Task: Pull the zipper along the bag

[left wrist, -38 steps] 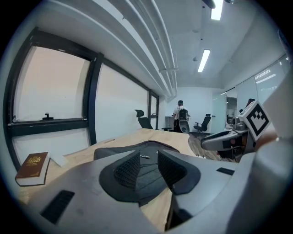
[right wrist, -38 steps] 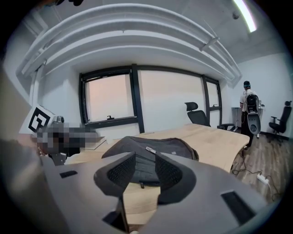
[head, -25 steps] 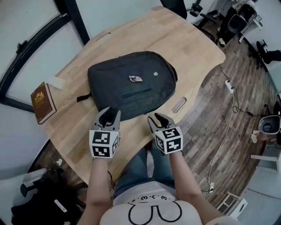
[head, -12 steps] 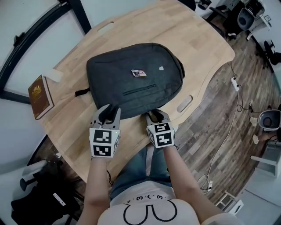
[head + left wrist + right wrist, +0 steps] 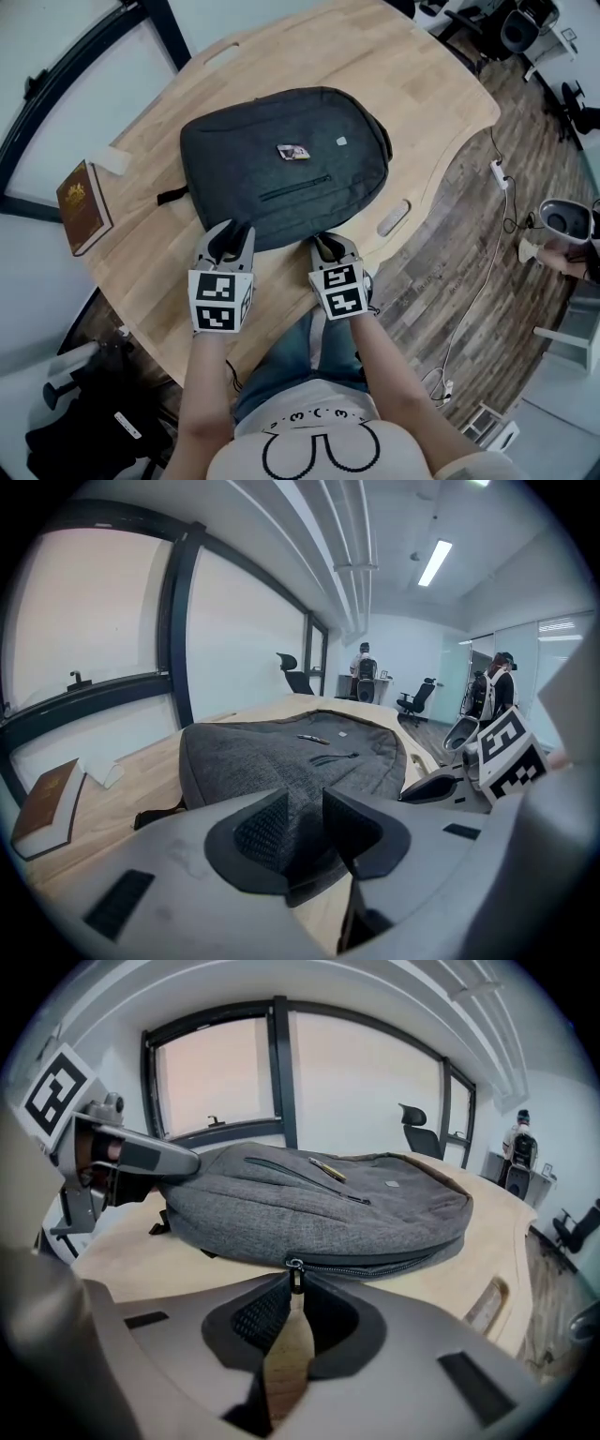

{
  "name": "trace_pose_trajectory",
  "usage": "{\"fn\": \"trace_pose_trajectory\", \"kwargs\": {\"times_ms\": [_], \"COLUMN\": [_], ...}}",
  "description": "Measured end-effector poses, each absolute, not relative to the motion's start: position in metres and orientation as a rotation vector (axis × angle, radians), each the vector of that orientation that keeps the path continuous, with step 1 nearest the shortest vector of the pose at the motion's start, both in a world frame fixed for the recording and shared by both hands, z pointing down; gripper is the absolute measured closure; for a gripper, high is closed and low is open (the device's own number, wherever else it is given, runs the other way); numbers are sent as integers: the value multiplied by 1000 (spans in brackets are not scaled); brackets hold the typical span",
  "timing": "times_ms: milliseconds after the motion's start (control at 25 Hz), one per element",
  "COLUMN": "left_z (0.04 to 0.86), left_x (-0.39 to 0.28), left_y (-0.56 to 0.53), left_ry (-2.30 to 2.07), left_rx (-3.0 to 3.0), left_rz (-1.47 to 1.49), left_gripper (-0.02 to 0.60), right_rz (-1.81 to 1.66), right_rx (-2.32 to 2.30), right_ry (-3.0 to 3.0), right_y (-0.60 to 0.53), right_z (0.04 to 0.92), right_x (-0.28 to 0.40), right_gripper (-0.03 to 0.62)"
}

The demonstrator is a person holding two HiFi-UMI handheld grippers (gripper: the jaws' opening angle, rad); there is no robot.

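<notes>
A dark grey backpack (image 5: pixel 281 164) lies flat on the wooden table (image 5: pixel 403 75), its near edge toward me. My left gripper (image 5: pixel 230 241) sits at that edge on the left. In the left gripper view the bag's fabric (image 5: pixel 300 752) fills the gap between the pads, so the left gripper (image 5: pixel 305 813) is shut on it. My right gripper (image 5: pixel 328 247) is at the near edge on the right. Its jaws have just been closing, and the right gripper (image 5: pixel 294 1288) now pinches the small metal zipper pull (image 5: pixel 296 1277) that hangs from the side zipper (image 5: pixel 375 1265).
A brown book (image 5: pixel 77 206) and a white scrap (image 5: pixel 114 161) lie at the table's left edge. A slot (image 5: pixel 392 218) is cut into the table to the right of the bag. Office chairs and a floor cable (image 5: pixel 497 178) are off to the right.
Both grippers have come down and forward onto the bag's near edge. The right gripper's jaws, wide apart before, now stand narrow around the zipper pull.
</notes>
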State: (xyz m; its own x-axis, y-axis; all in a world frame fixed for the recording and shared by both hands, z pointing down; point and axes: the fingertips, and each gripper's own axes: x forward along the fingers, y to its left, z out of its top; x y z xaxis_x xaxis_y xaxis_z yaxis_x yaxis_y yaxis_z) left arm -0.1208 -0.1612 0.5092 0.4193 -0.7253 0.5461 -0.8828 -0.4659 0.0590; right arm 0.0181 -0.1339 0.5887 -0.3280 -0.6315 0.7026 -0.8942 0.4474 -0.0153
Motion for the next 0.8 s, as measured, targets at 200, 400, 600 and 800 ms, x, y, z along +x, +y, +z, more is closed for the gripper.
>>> {"fn": "trace_pose_trajectory", "kwargs": {"times_ms": [200,400,600,800], "left_z": [510,511,512,512], "left_x": [-120,-121,-120,-120], "left_y": [-161,-160,-160,-160], "left_ry": [-1388,-1389,-1390,-1396], "left_rx": [2354,2358,2370,2365], "left_rz": [647,647,648,652], "left_gripper": [466,466,468,468], "right_rz": [566,658,609,621], "right_rx": [1268,1245,1222,1192], "right_ry": [-2116,-2188,-2212,-2200], "right_y": [-126,-128,-126,-131], "right_z": [586,587,582,588], "right_x": [20,15,17,12], "right_gripper": [500,496,525,506]}}
